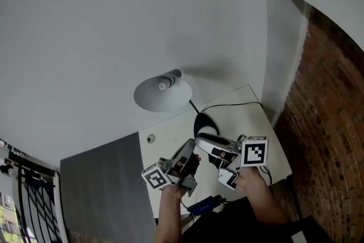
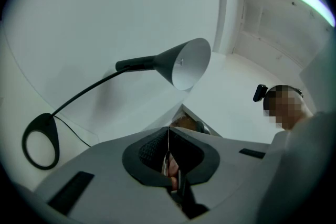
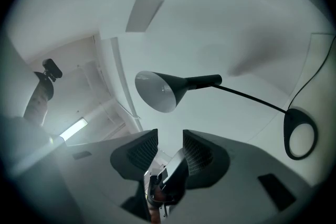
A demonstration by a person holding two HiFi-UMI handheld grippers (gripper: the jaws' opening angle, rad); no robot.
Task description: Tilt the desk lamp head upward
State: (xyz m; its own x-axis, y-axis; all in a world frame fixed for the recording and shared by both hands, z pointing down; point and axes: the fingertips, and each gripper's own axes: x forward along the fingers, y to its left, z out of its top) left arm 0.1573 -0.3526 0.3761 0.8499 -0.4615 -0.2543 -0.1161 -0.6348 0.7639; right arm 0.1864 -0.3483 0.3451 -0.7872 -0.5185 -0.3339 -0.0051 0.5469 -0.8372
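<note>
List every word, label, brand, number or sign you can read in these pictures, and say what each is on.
No readable text in any view.
Left marker cube and right marker cube: black-and-white square patterns only, no letters or digits.
Desk lamp: no print or brand shows on the shade, neck or base.
Dark device at the table's near edge: too small to tell whether it has any marking.
</note>
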